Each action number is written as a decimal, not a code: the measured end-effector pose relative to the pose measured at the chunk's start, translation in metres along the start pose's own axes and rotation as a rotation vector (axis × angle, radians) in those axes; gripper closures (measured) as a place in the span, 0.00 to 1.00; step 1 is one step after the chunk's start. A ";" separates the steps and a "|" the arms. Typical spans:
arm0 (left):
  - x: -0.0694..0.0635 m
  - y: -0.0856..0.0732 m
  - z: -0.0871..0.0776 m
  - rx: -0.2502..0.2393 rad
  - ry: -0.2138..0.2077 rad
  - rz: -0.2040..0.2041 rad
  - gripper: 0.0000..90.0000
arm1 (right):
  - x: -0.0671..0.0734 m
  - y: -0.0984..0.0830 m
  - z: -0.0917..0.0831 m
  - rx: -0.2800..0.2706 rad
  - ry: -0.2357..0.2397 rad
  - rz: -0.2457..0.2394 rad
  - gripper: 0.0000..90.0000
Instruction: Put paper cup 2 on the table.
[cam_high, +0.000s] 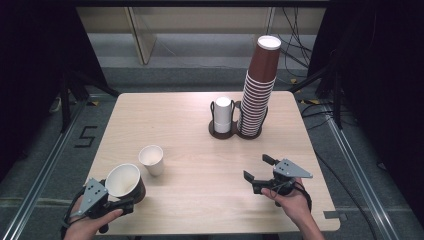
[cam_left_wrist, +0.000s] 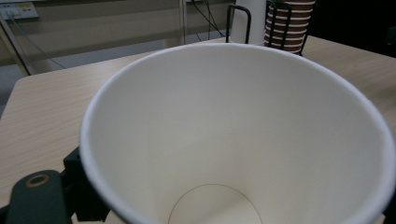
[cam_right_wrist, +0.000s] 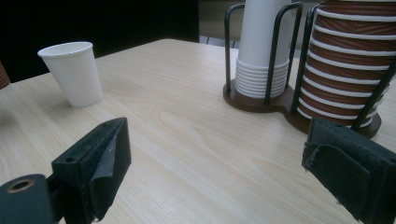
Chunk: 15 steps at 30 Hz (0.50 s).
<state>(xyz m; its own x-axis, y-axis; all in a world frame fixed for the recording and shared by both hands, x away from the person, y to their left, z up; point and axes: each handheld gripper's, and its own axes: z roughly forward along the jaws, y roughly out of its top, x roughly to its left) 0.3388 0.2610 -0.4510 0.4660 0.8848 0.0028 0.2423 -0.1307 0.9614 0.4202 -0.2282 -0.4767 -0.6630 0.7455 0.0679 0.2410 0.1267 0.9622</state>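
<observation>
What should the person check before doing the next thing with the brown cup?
1. Brown cup held in the left tongs: ok, tilted, mouth toward the camera.
2. Brown cup empty inside: ok.
3. White cup upright on the table, apart from the brown cup: ok.
4. Right tongs open, nothing between them: ok.
5. Tall brown cup stack steady in its holder: cannot tell.
</observation>
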 end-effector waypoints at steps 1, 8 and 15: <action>0.000 0.000 0.000 0.000 0.000 0.000 0.14 | 0.000 0.000 0.000 0.000 0.002 -0.005 0.09; 0.018 -0.007 0.002 0.024 0.083 -0.021 0.14 | 0.000 0.000 0.001 0.019 0.026 0.004 0.09; 0.036 -0.009 0.029 0.039 0.134 -0.030 0.14 | 0.000 0.000 0.001 0.004 0.004 -0.008 0.09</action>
<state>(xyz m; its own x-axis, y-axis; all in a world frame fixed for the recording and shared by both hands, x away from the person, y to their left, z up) 0.3782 0.2811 -0.4672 0.3408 0.9401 0.0132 0.2883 -0.1179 0.9503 0.4208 -0.2277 -0.4774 -0.6680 0.7417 0.0610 0.2384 0.1357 0.9616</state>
